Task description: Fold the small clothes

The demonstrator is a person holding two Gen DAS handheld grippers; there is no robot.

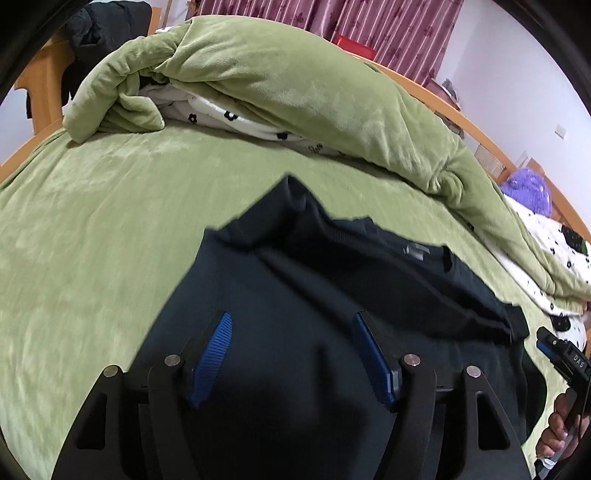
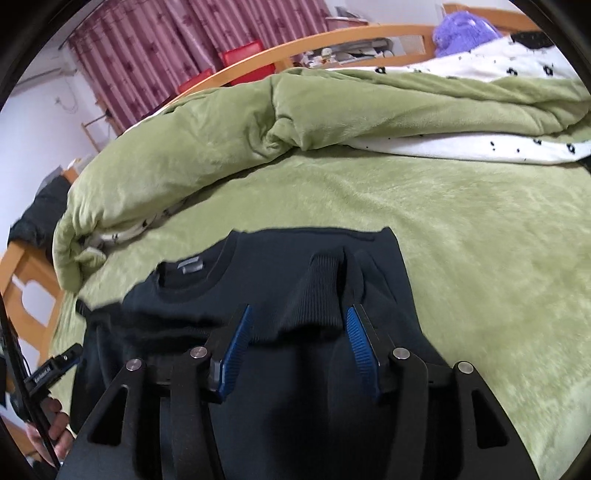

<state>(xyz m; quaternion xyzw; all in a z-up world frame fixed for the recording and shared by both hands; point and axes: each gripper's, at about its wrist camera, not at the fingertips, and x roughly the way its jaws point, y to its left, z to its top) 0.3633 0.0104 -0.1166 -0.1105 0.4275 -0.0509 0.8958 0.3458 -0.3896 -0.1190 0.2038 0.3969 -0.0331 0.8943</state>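
Observation:
A dark navy sweatshirt (image 1: 295, 295) lies on the green bed sheet (image 1: 92, 240), its sides folded inward. In the right wrist view the sweatshirt (image 2: 258, 280) shows its round collar with a grey label (image 2: 190, 266) and a ribbed cuff (image 2: 317, 295) lying on the body. My left gripper (image 1: 291, 321) is open and empty, hovering over the left part of the shirt. My right gripper (image 2: 297, 317) is open and empty, its blue pads either side of the ribbed cuff. The right gripper also shows at the edge of the left wrist view (image 1: 561, 350).
A bunched green duvet (image 1: 295, 92) with a white flowered lining (image 1: 240, 122) lies across the far side of the bed. A wooden bed frame (image 2: 295, 48), maroon curtains (image 2: 147, 48) and a purple plush item (image 2: 461, 26) are beyond it.

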